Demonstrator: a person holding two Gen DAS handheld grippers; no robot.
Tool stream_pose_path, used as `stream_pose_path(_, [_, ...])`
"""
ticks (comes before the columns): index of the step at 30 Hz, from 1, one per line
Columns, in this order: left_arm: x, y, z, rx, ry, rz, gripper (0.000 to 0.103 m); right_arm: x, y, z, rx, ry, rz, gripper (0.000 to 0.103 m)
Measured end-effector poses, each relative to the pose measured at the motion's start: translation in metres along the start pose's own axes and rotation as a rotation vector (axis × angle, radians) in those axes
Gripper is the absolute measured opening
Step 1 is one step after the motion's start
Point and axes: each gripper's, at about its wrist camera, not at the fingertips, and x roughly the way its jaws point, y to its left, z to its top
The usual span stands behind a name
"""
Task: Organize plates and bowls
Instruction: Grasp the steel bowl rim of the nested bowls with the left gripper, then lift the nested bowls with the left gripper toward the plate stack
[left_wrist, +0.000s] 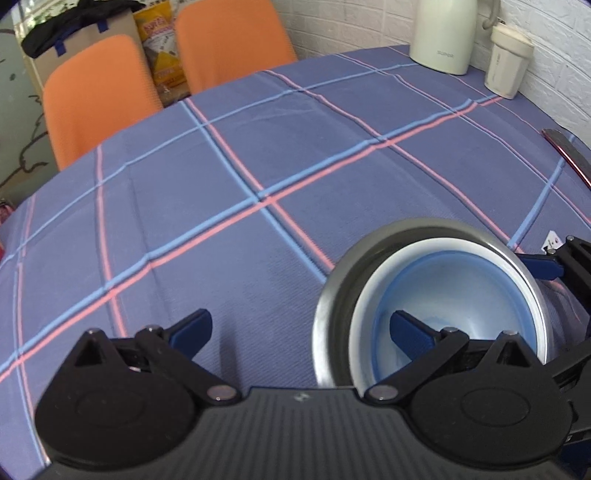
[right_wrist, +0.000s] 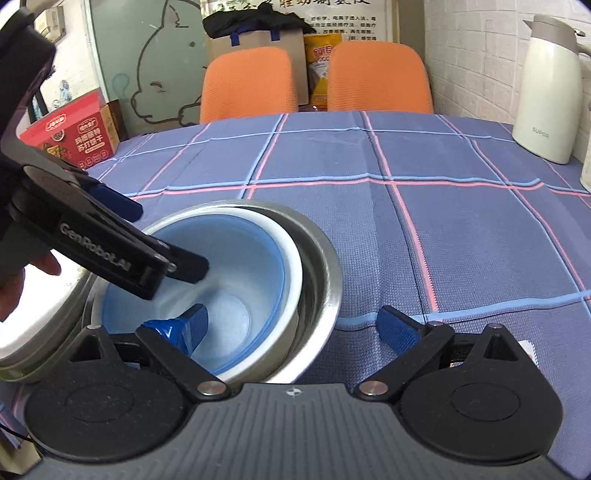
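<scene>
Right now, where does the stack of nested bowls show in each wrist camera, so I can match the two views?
Left wrist view: the nested bowls sit lower right, by the left gripper and its right finger.
Right wrist view: the nested bowls sit lower left of centre, with the right gripper straddling the rim.
Shared landmark: the white thermos jug by the brick wall.
</scene>
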Motion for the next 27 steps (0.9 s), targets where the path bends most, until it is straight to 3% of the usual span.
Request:
stream_pose_path(7, [0.013,0.001,0.0,-0.034,0.021,-0.096,0.102,0.003,0.006,0.005,0.042,0.009,-0.042,0.088])
stream_pose_path(12, [0.014,0.0,-0.001,-0.043,0.024,-0.093,0.102,0.0,0.007,0.004,0.089,0.011,0.005,0.086])
stream_pose_path(15, [0.015,-0.005,-0.001,-0.025,0.025,-0.101,0.102,0.001,0.013,0.003,0.085,0.004,-0.011,0.087])
stream_pose_path(21, [0.013,-0.02,0.004,0.005,0.034,-0.202,0.102,0.008,0.029,0.01,0.119,0.013,0.022,0.087])
stream_pose_path(27, [0.01,-0.022,0.013,-0.013,0.039,-0.222,0.097,0.005,0.023,0.02,0.185,0.023,0.054,0.087])
